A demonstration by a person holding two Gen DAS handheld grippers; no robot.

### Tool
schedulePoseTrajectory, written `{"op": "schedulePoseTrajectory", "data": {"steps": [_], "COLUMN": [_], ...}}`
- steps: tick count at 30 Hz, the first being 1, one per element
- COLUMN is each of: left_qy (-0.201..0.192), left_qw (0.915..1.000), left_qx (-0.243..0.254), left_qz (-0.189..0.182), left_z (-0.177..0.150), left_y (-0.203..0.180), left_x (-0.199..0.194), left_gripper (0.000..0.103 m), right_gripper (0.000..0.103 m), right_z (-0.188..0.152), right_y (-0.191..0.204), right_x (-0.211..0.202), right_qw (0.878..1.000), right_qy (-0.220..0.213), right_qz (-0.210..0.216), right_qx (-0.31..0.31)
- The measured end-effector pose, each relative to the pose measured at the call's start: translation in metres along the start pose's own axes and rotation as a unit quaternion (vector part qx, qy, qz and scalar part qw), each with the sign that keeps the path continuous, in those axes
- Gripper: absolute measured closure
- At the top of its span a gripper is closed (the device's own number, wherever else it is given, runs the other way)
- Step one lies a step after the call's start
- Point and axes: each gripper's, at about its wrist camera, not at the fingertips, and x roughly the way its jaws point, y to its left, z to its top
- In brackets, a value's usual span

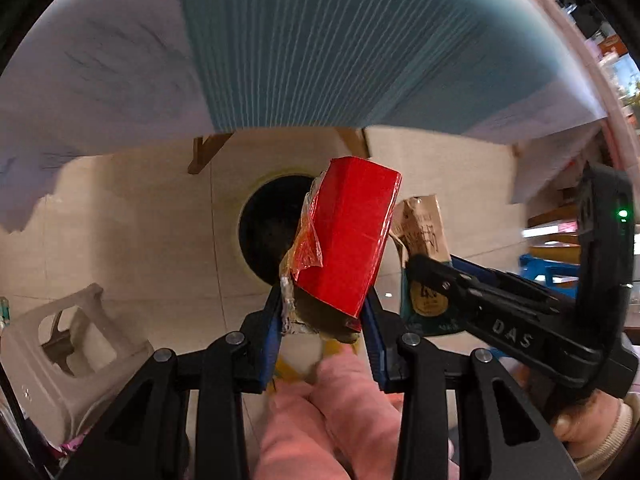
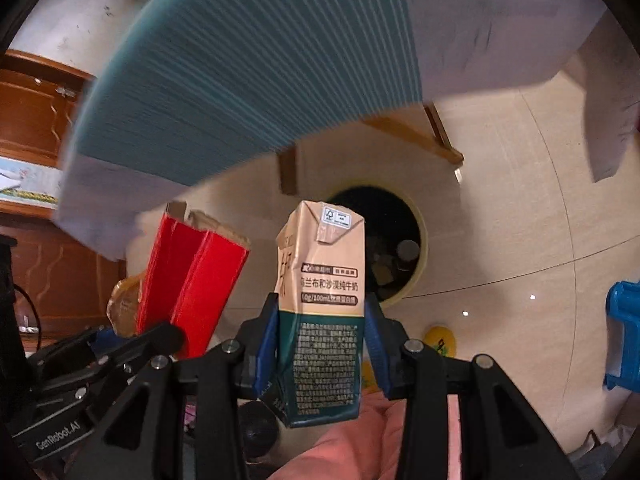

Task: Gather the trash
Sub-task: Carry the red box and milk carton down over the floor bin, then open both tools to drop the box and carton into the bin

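My left gripper (image 1: 324, 312) is shut on a red carton (image 1: 348, 236) with crinkled foil and film hanging at its side; the same red carton (image 2: 192, 280) shows at the left of the right wrist view. My right gripper (image 2: 320, 320) is shut on a beige and dark-green milk carton (image 2: 324, 304), held upright; that milk carton (image 1: 420, 236) appears to the right in the left wrist view. Both point down toward a round yellow-rimmed trash bin (image 1: 268, 228) on the tiled floor, the bin (image 2: 396, 248) dark inside with some trash in it.
A table with a blue and white cloth (image 1: 320, 52) hangs over the bin, its wooden legs (image 2: 440, 140) beside it. A grey plastic stool (image 1: 68, 344) stands at the left, a blue stool (image 2: 624, 340) at the right. A pink sleeve (image 1: 320, 420) lies below the grippers.
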Motion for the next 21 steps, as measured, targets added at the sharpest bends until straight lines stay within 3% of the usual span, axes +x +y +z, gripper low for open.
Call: {"op": "schedulePoseTrajectory", "data": {"steps": [6, 8, 10, 12, 14, 21], "left_qy": [0.013, 0.013, 0.014, 0.007, -0.001, -0.021], "left_qw": [0.999, 0.9987, 0.9984, 0.9976, 0.9971, 0.9959], "left_qx": [-0.041, -0.046, -0.047, -0.052, -0.053, -0.065], "left_qz": [0.009, 0.018, 0.027, 0.046, 0.054, 0.06], "left_z": [0.02, 0.028, 0.034, 0.037, 0.037, 0.028], "left_y": [0.022, 0.032, 0.037, 0.044, 0.045, 0.053], "left_x": [0.096, 0.114, 0.125, 0.132, 0.136, 0.121], "left_gripper": [0.059, 0.049, 0.024, 0.016, 0.013, 0.011], "right_gripper": [0.063, 0.062, 0.062, 0.058, 0.053, 0.053], "right_z": [0.022, 0.032, 0.04, 0.046, 0.05, 0.048], "right_y": [-0.028, -0.035, -0.041, -0.042, -0.037, -0.023], "right_x": [0.087, 0.107, 0.126, 0.139, 0.14, 0.127], "right_qw": [1.0, 1.0, 1.0, 1.0, 1.0, 1.0], "right_qy": [0.012, 0.014, 0.019, 0.02, 0.01, -0.01], "right_qz": [-0.009, -0.002, -0.011, -0.016, -0.016, -0.014], "right_qx": [-0.018, -0.013, -0.006, -0.002, -0.005, -0.024]}}
